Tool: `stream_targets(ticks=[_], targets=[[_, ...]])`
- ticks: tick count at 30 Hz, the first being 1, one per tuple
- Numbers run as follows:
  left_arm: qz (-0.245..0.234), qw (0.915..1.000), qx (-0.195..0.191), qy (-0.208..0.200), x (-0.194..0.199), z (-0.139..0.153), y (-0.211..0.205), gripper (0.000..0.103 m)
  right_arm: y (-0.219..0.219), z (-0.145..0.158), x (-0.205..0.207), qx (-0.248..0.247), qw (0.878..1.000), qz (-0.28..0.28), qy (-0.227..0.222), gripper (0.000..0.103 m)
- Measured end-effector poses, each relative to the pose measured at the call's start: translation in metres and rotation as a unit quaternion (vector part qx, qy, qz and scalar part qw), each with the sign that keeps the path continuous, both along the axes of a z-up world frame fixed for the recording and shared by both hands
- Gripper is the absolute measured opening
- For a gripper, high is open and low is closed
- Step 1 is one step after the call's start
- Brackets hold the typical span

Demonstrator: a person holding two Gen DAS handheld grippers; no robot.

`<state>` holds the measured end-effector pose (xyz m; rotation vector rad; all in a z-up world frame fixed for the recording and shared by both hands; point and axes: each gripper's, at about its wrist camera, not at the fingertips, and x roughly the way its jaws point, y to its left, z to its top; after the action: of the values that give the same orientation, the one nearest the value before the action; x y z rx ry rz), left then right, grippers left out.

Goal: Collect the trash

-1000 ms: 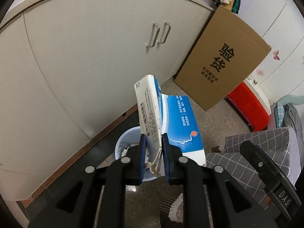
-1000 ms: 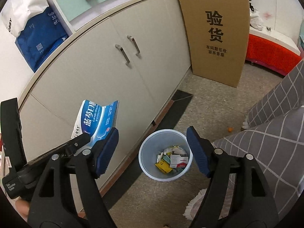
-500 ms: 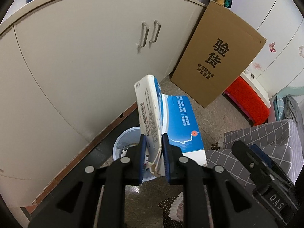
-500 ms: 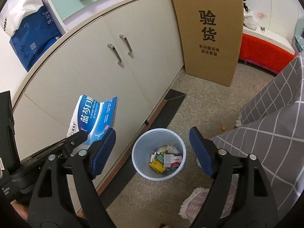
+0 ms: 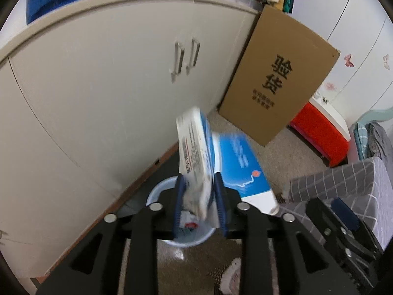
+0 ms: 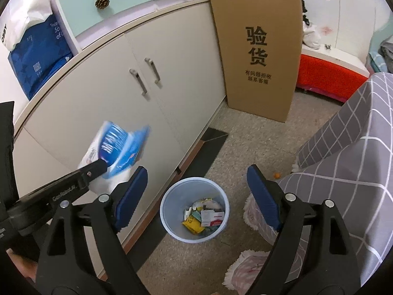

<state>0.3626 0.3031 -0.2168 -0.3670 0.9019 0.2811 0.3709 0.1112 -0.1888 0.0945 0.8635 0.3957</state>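
Dropping the box
My left claw (image 5: 197, 202) opens, freeing the blue-and-white box (image 5: 196, 152) above the bin (image 6: 194, 209); right claw (image 6: 196, 196) empty, wide.

The carton (image 5: 235, 169) is blue and white with a small red dot; the waste bin (image 6: 172, 206) is pale blue. The cabinet doors (image 6: 110, 103) are cream, the cardboard box (image 6: 260, 49) brown with black characters, and the grey fabric (image 6: 343, 152) carries a white grid.

Cream curved cabinet (image 6: 103, 113), speckled floor (image 6: 248, 152), leaning cardboard box (image 6: 258, 49)
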Motion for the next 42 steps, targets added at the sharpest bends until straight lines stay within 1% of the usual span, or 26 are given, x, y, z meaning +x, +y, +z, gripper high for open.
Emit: stream_targets(ticks=[1,2,4,7,11,17,23,26,29,32,37,41,42], targets=[[0.001,0.9999,0.007,-0.009,0.000,0.002,-0.001,0.053,-0.002,0.001,0.000,0.000,1.000,-0.004,-0.001,0.082],[0.002,0.9998,0.015,-0.014,-0.002,0.003,-0.001,0.070,-0.003,0.001,-0.001,0.000,1.000,-0.006,-0.001,0.082],[0.001,0.9995,0.027,-0.016,-0.005,0.006,-0.004,0.070,-0.006,0.003,-0.003,-0.001,1.000,-0.008,-0.003,0.082],[0.000,0.9995,0.029,-0.010,-0.009,0.008,-0.007,0.070,-0.008,0.006,-0.007,-0.005,1.000,-0.009,-0.004,0.083],[-0.001,0.9993,0.034,-0.018,-0.021,0.020,-0.013,0.070,-0.014,0.015,-0.016,-0.005,1.000,-0.014,-0.009,0.083],[-0.019,0.9962,0.071,-0.047,-0.048,0.056,-0.040,0.070,-0.030,0.045,-0.038,0.006,0.999,-0.024,-0.033,0.083],[-0.038,0.9901,0.094,-0.097,-0.083,0.109,-0.075,0.072,-0.062,0.085,-0.074,0.013,0.997,-0.036,-0.071,0.085],[-0.059,0.9847,0.103,-0.127,-0.107,0.138,-0.103,0.074,-0.085,0.106,-0.096,0.015,0.994,-0.049,-0.092,0.085],[-0.074,0.9799,0.113,-0.147,-0.128,0.159,-0.126,0.075,-0.110,0.128,-0.122,0.012,0.992,-0.058,-0.116,0.086],[-0.092,0.9724,0.126,-0.174,-0.153,0.182,-0.152,0.078,-0.137,0.151,-0.149,0.007,0.987,-0.070,-0.142,0.087],[-0.116,0.9565,0.153,-0.220,-0.197,0.217,-0.193,0.082,-0.181,0.186,-0.200,-0.008,0.977,-0.097,-0.190,0.091],[-0.131,0.9441,0.172,-0.249,-0.233,0.239,-0.223,0.084,-0.211,0.205,-0.237,-0.017,0.969,-0.117,-0.215,0.093],[-0.138,0.9390,0.181,-0.258,-0.245,0.246,-0.234,0.086,-0.218,0.208,-0.246,-0.017,0.968,-0.121,-0.219,0.093]])
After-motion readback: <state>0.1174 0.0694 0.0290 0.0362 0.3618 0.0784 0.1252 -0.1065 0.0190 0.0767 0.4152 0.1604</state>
